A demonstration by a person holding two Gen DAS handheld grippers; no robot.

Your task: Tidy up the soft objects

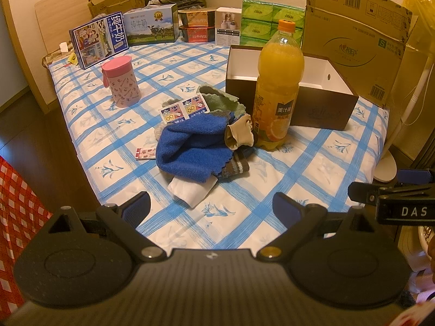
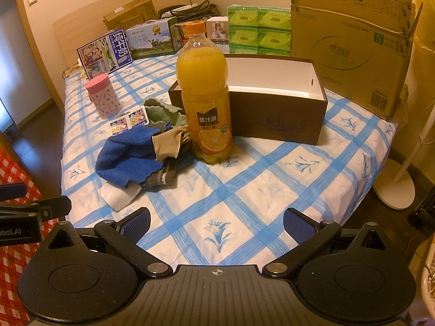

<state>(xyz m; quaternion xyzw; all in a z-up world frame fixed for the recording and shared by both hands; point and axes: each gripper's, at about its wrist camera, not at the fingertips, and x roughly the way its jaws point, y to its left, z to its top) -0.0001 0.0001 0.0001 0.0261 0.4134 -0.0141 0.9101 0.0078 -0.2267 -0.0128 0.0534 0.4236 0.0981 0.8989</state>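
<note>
Presently nothing is sorted: the box (image 2: 274, 100), brown outside and white inside, stands open and shows no contents, at about one o'clock from the heap in the left wrist view. Item, heap of soft goods at table centre, all touching or overlapping: blue cloth (image 1: 190, 146) on top; green cloth (image 1: 220, 102) at its twelve o'clock; beige sock (image 1: 239, 133) at three o'clock, just beside the juice bottle (image 1: 277, 87); striped sock (image 1: 235, 167) at five o'clock, partly under the blue; white cloth (image 1: 190, 190) at six o'clock, poking out beneath. Item, bottle, upright, standing between heap and box, touching or nearly touching the box front. Item, pink cup (image 1: 122, 84), upright, well apart at ten o'clock; cards (image 1: 183, 108) flat at eleven o'clock. Item, left gripper (image 1: 210, 206), spread wide, holding nothing, hovering near the table's near edge at six o'clock from the heap. Item, right gripper (image 2: 217, 221), likewise wide and holding nothing, heap at its eleven o'clock. Judged remaining: every soft piece to be lifted and placed, probably in the box; the bottle may obstruct the path.
</note>
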